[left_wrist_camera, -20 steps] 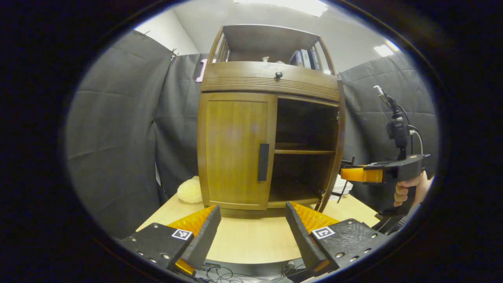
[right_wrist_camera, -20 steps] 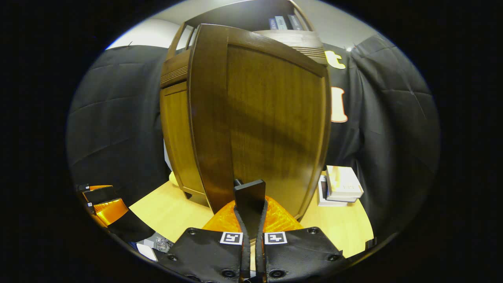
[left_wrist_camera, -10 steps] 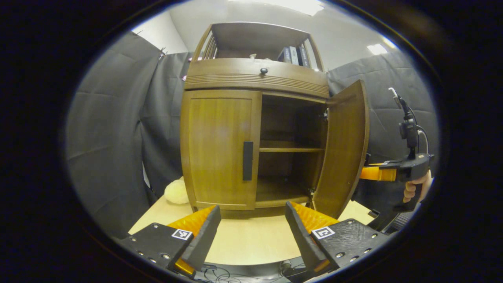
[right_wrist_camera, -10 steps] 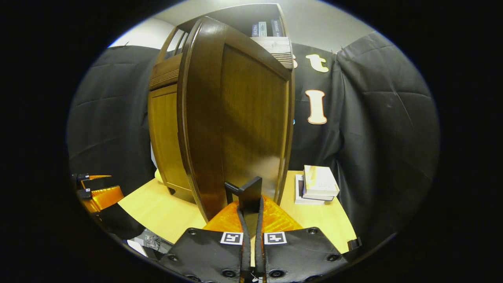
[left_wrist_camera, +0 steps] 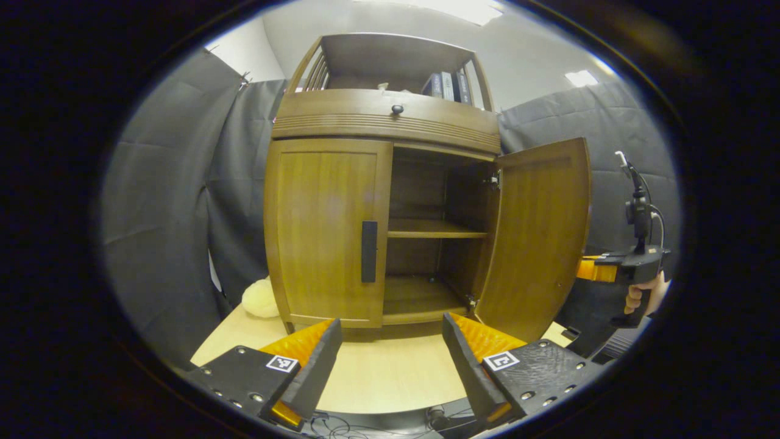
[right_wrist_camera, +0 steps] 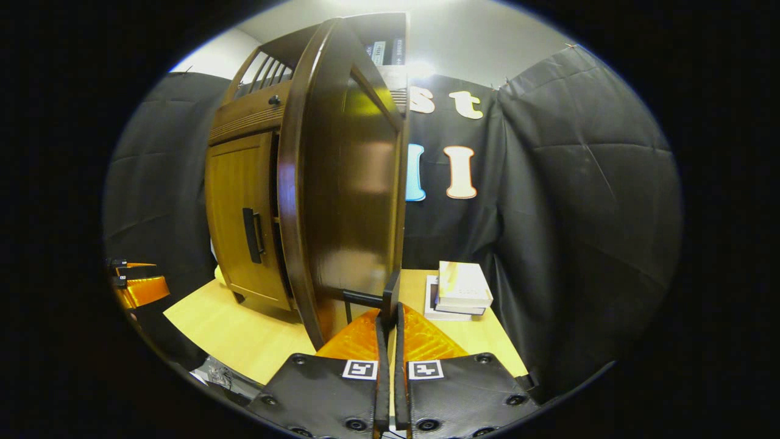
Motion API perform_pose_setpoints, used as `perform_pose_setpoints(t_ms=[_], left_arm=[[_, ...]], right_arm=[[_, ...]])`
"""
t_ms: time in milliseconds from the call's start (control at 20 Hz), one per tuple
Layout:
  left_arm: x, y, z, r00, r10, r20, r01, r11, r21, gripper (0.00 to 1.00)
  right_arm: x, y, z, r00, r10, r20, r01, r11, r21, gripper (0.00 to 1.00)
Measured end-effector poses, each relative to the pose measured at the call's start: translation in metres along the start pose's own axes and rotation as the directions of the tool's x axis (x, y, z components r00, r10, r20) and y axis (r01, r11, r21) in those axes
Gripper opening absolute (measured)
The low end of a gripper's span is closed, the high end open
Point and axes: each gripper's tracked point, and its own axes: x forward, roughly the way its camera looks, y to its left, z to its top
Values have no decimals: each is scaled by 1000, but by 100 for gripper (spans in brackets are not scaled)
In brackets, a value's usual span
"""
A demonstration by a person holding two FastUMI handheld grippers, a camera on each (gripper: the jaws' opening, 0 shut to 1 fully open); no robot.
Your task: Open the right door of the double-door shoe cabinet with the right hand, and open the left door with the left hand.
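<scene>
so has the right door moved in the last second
Yes. Against the shut left door, the right door has swung further outward, showing its inner face, with the right gripper clamped on its handle.

One shoe cabinet (left_wrist_camera: 378, 122) with two doors, one drawer knob (left_wrist_camera: 397, 109), two grippers, one stack of books (right_wrist_camera: 460, 291), one counter (left_wrist_camera: 390, 372).

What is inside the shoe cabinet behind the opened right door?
Behind the right door, the cabinet shows one bare wooden shelf and a bare floor. The closed left door covers the other half.
</scene>
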Motion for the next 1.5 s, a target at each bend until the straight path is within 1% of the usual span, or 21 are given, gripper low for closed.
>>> perform_pose_setpoints(t_ms=[50,100,200,250,300,350,400,450,500,550,700,750,1000,1100,1150,1200,1250,1300,1400,1500], left_arm=[[-1,0,1,1000,-3,-4,3,1000,-4,96],[-3,0,3,1000,-9,-11,8,1000,-6,96],[-6,1,6,1000,-16,-18,15,1000,-15,96],[-6,2,7,1000,-17,-18,17,1000,-17,96],[-5,2,9,1000,-18,-18,18,1000,-18,96],[-4,0,5,1000,-20,-19,19,1000,-19,96],[-3,0,6,1000,-23,-19,23,1000,-21,96],[-3,-1,6,999,-27,-22,26,999,-24,96],[-3,-1,7,999,-30,-24,29,999,-25,96],[-3,-1,7,999,-33,-26,33,999,-24,96],[0,-2,6,998,-48,-34,47,999,-18,96],[1,-3,5,998,-55,-37,54,998,-18,96],[2,-5,7,995,-89,-36,88,996,-22,96],[4,-5,9,995,-94,-28,93,995,-21,96],[3,-3,10,996,-89,-22,89,996,-20,96],[3,-1,12,997,-80,-18,79,997,-20,96],[3,2,13,998,-69,-14,69,997,-25,96],[4,7,16,998,-61,-11,60,998,-33,96],[6,26,19,999,-44,-11,44,998,-49,96],[7,45,20,1000,-16,-6,15,999,-46,96]], right_arm=[[0,-4,3,1000,-19,9,19,1000,2,5],[3,-4,1,1000,-20,7,20,1000,13,4],[3,-3,2,1000,-21,22,21,1000,8,0],[4,-5,5,999,-21,30,21,1000,3,8],[5,-6,6,999,-22,30,22,1000,4,0],[5,-6,6,999,-23,31,23,1000,11,4],[4,-4,4,999,-25,32,25,1000,19,0],[3,-4,4,999,-29,33,28,999,26,0],[3,-4,4,999,-33,33,32,999,30,3],[3,-4,4,999,-37,33,36,999,33,0],[2,-9,5,997,-60,38,59,998,35,0],[2,-10,5,997,-68,38,66,997,37,4],[-7,-14,4,996,-91,24,90,996,22,4],[-16,-11,0,993,-118,1,117,992,48,4],[-18,-6,-2,992,-123,-7,123,991,56,0],[-19,-4,-1,992,-125,-9,125,991,55,4],[-18,1,3,994,-110,-4,110,992,56,4],[-17,6,5,997,-80,11,79,995,52,4],[-11,17,10,999,-18,35,16,999,39,3],[-10,33,13,999,30,43,-32,998,53,3]])
